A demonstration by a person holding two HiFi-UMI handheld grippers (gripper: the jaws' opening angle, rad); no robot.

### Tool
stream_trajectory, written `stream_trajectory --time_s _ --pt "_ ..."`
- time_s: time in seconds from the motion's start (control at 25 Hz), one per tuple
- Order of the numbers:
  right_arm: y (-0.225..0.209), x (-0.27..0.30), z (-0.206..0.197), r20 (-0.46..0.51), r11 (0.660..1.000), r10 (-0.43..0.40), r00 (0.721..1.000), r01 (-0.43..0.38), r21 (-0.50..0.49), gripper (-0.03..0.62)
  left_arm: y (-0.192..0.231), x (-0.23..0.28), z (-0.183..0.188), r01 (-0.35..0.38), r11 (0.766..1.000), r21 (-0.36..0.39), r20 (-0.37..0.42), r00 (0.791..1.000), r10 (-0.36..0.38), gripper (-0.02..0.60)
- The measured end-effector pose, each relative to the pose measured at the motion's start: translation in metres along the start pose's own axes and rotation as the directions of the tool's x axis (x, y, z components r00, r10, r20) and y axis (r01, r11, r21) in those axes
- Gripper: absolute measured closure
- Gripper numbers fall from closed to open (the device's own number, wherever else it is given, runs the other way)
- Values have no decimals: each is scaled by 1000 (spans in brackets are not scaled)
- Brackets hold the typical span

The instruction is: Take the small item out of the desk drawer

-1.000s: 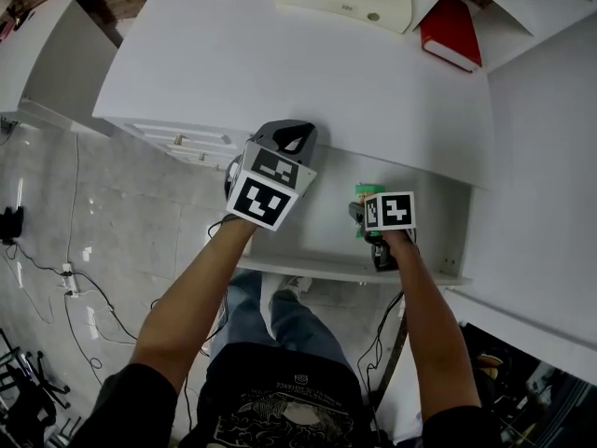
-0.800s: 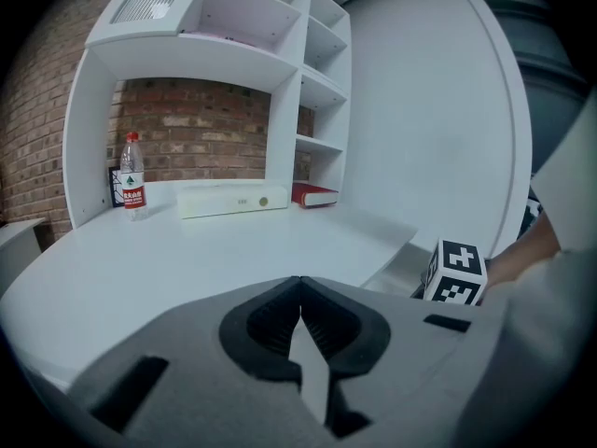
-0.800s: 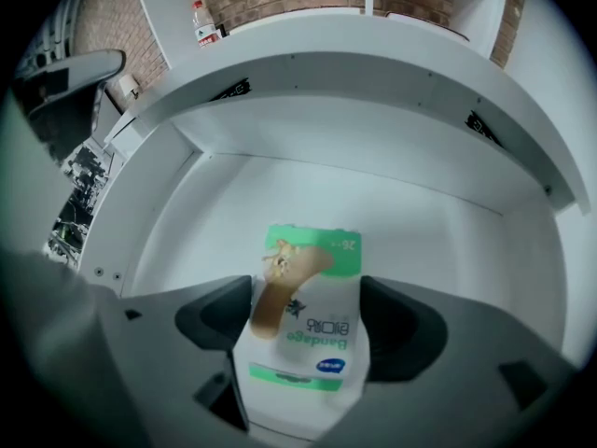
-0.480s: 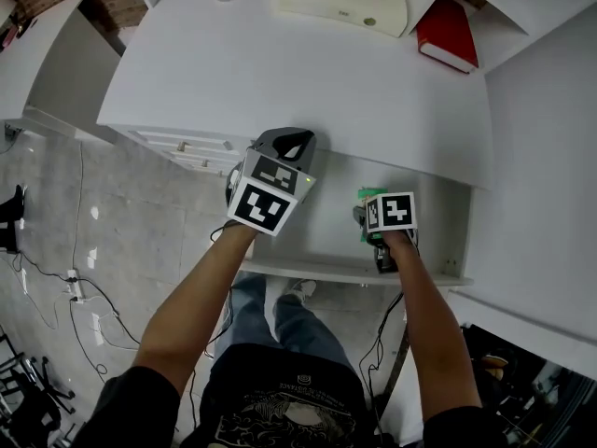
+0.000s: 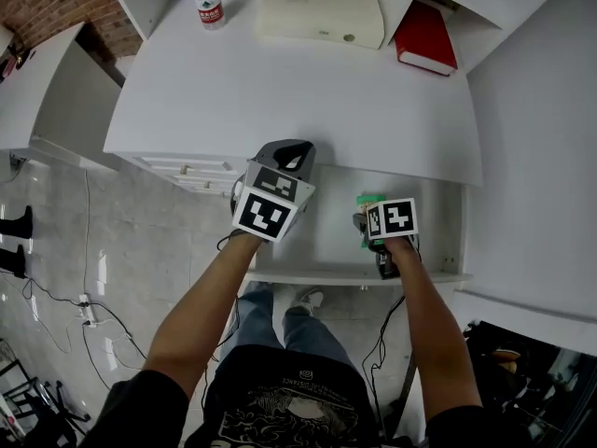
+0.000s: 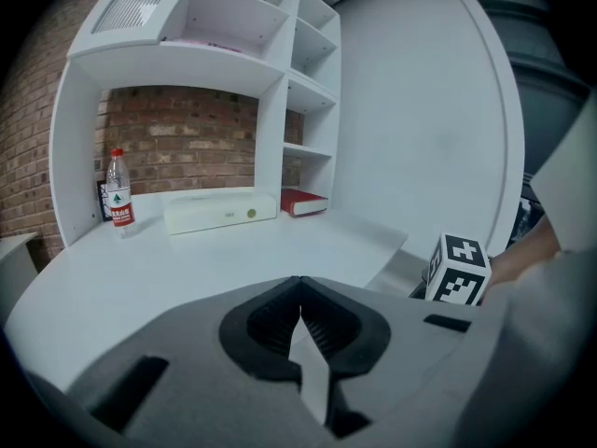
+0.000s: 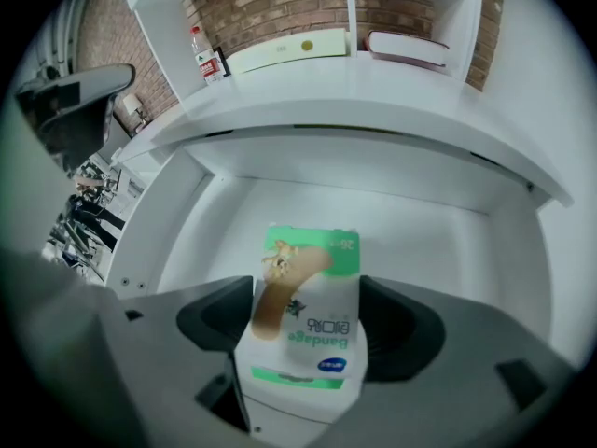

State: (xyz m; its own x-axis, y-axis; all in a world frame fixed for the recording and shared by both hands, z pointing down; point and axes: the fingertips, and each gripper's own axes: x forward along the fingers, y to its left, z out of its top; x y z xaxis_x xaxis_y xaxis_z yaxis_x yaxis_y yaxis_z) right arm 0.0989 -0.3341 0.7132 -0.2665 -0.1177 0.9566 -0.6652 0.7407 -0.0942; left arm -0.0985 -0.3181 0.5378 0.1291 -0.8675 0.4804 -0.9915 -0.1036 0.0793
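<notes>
A small white and green bandage box sits between the jaws of my right gripper over the floor of the open desk drawer, and both pads press on its sides. In the head view the box shows just ahead of the right gripper inside the drawer. My left gripper hovers at the desk's front edge above the drawer's left part. Its jaws meet at the tip with nothing between them.
On the white desk top stand a water bottle, a cream box and a red book at the back. A small side drawer unit lies left of the open drawer. Shelves rise behind.
Both grippers stay at about the same places over the drawer. The head view has shifted, so more of the desk's back edge shows now.
</notes>
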Motion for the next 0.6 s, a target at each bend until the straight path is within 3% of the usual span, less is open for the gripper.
stream_trajectory --time_s 0.6 --pt "-1 -62 22 173 998 6 985 -16 54 241 -25 -9 46 46 996 77 11 999 -47 574"
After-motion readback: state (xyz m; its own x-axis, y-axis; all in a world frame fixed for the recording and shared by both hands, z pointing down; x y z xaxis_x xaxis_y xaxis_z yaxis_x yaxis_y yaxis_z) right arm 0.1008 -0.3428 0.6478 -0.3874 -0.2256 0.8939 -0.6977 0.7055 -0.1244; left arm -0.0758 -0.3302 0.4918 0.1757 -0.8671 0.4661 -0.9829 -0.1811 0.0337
